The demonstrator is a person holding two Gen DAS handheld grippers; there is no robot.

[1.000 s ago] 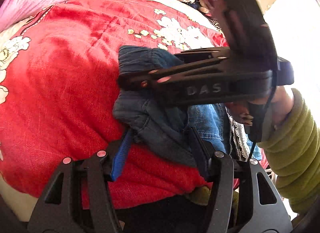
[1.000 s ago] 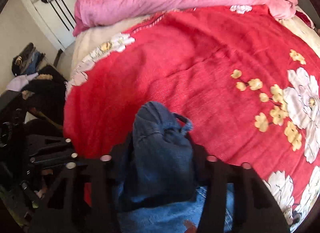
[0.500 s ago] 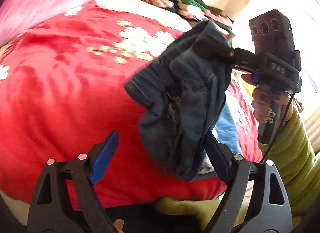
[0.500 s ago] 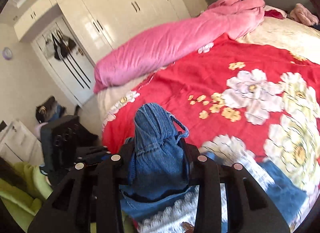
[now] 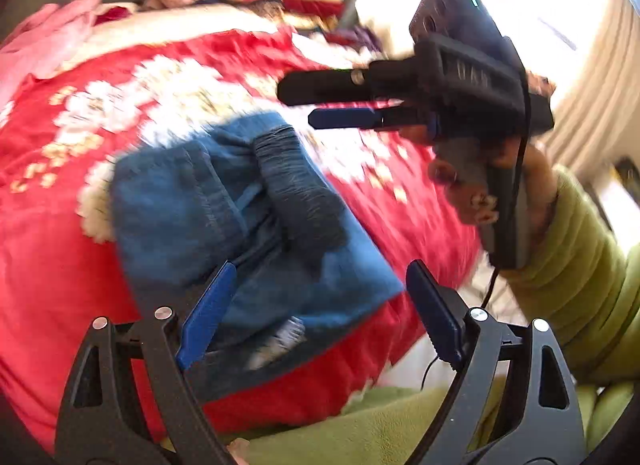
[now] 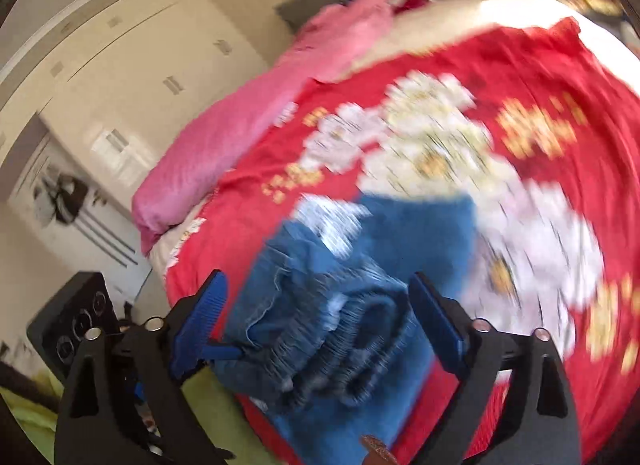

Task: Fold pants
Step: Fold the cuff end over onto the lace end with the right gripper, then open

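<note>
Nearest in the left wrist view, the left gripper (image 5: 316,317) stands with its blue-padded jaws spread wide and nothing between them; the gap frames the near edge of the pants (image 5: 240,221) without touching the cloth. The right gripper (image 6: 316,317) looks much the same in its own view, jaws wide apart with the bunched waistband lying below the gap, though the picture is smeared and it is hard to say whether either pad brushes the denim. Seen from the left camera, the right gripper (image 5: 344,101) hangs in the air above and to the right of the bundle, well clear of it, carried by a hand (image 5: 472,193) in a green sleeve (image 5: 576,265). Both tools being empty and apart from the cloth suggests the fold has just been laid down and released. The pants are a compact blue bundle, doubled over with a darker ribbed band across the top, resting near the front edge of the red floral bedspread (image 5: 60,265). The stack looks loose, so it may want pressing flat or squaring. Farther off, a pink quilt (image 6: 248,117) is rolled along the left side of the bed, and beyond it stand pale wardrobe doors (image 6: 132,61).
</note>
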